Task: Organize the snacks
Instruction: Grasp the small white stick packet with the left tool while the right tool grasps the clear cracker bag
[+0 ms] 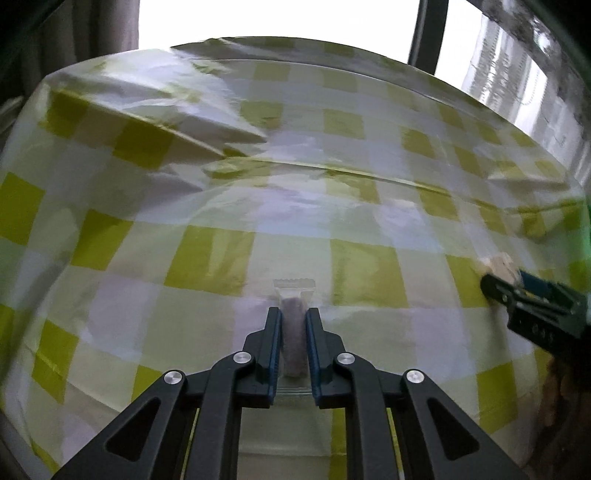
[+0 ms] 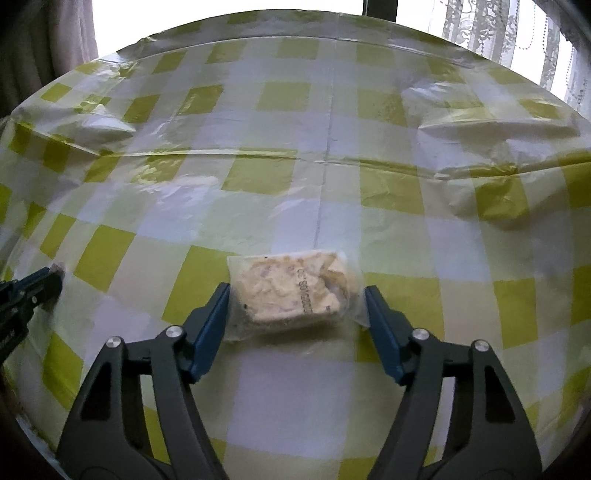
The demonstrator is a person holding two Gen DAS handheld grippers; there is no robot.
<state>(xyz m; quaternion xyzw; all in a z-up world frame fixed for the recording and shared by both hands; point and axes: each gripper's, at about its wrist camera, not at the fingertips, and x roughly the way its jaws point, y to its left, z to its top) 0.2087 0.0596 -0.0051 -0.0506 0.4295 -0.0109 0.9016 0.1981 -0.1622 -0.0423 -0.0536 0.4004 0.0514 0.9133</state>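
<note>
Pale snack packet [image 2: 290, 291]: clear wrapper, crumbly beige block inside, lying flat on the checked tablecloth [image 2: 295, 398]. It sits directly between the fingers of the right gripper [image 2: 295, 295], long axis running crosswise, from one blue pad toward the other. Jaws stand at middling width. The left pad is at or touching the wrapper's edge; the right pad is just beside the clear end flap. Contact on that side cannot be confirmed, so I read this as bracketed, not yet pinched. The packet's far end reaches past the fingertips.

Judgement: the coming move turns on that crosswise alignment. The pads would close along the packet's length, so the loose wrapper ends will likely crumple before the block itself is gripped. The packet may buckle or skid on the glossy cloth.

Second item: a slim dark snack bar [image 1: 294, 332] in clear wrap, to the left of the pale packet. The left gripper [image 1: 294, 314] has its jaws drawn narrow and clamped on it. The bar's long axis runs along the fingers, and its crimped end sticks out beyond the tips. Its height above the cloth cannot be told.

The right gripper is nearer the pale packet; the left one shows only at the left edge of the right wrist view, well apart from it.

Beyond the packet: a raised fold ridge [image 2: 332, 158] crosses the cloth and puffed wrinkles lie further back; neither blocks the grasp. Curtains [image 2: 517, 33] and a bright window lie past the table edge. No bin or tray is visible.
</note>
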